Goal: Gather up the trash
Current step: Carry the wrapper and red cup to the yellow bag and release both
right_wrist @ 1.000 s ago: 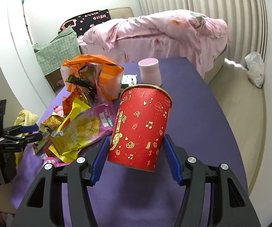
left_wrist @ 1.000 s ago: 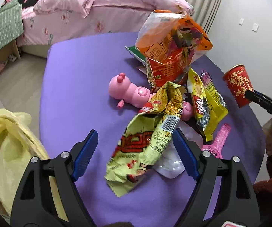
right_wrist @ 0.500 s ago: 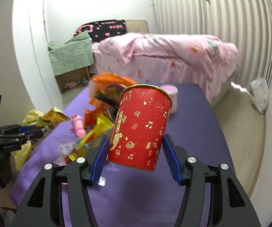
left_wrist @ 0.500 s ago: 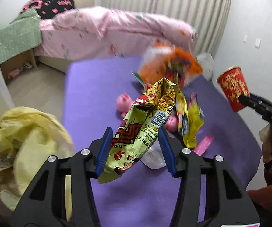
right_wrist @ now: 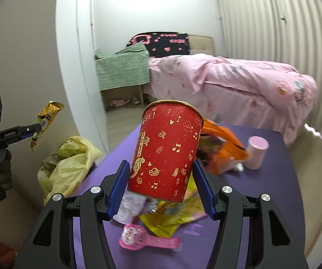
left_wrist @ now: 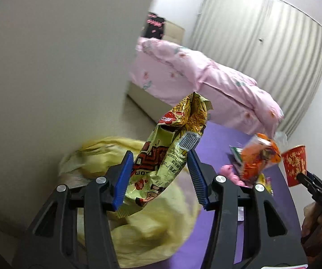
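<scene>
I have both hands loaded now and both off the purple table point(right_wrist: 279, 157). A second ago my left gripper point(left_wrist: 158, 177) stood wide over the yellow snack wrapper point(left_wrist: 172, 148), which lay flat among the litter; since then the jaws have clamped on the wrapper's lower half and I have lifted it clear and swung it away, so in the left wrist view it stands centre frame against the wall with the yellow trash bag point(left_wrist: 152, 219) blurred just below and behind it at lower left. In the right wrist view the same wrapper hangs at the far left edge, above the bag, which sits on the floor beside the table's left corner. My right gripper point(right_wrist: 161, 181) grips the red paper cup point(right_wrist: 165, 152), tilted a little, exactly as it did a second ago, only raised higher over the leftover pile. I read this as the carry step: the wrapper looks nearly over the bag's mouth, so letting go should come next, with the cup to follow. Still on the table are the orange bag point(right_wrist: 225, 148), a pink cup point(right_wrist: 257, 152), a pink toy point(right_wrist: 147, 238) and some yellow wrappers under the cup, so collection seems far from finished.
</scene>
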Demonstrator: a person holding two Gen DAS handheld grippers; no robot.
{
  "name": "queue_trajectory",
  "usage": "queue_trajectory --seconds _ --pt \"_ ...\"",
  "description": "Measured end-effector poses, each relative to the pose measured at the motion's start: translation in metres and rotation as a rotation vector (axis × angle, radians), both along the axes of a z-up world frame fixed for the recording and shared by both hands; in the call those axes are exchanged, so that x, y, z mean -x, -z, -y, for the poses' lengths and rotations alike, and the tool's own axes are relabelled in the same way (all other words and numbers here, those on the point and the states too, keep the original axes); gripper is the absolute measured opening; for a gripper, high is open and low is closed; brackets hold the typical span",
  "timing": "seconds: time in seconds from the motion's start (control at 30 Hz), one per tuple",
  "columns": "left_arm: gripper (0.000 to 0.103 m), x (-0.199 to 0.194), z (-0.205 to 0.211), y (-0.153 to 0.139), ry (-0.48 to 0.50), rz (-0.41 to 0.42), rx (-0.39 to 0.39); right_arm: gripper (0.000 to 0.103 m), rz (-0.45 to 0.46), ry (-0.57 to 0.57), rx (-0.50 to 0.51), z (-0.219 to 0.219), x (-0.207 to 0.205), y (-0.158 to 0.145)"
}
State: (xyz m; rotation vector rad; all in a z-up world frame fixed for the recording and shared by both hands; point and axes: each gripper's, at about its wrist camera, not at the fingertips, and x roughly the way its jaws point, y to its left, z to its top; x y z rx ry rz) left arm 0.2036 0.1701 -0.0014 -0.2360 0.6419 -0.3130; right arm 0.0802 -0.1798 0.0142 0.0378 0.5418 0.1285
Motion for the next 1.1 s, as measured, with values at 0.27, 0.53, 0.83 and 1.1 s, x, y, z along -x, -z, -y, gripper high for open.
queue_trajectory --seconds 0.27,0.53,0.83,1.1 --pt "0.047 -0.02 -0.013 0.059 -0.018 -0.156 -0.072 0.055 -0.047 -0.071 0.019 -0.037 -0.022 0.012" --pt "0.047 -0.049 0.006 0.11 -0.012 -0.359 -0.229 0.055 -0.088 -0.096 0.052 -0.049 -0.038 0.026" --pt "0.047 -0.072 0.019 0.136 0.024 -0.415 -0.303 0.055 -0.121 -0.112 0.068 -0.059 -0.05 0.036" --pt "0.068 -0.039 -0.033 0.102 0.009 -0.35 -0.045 0.055 -0.115 -0.163 0.077 -0.08 -0.064 0.027"
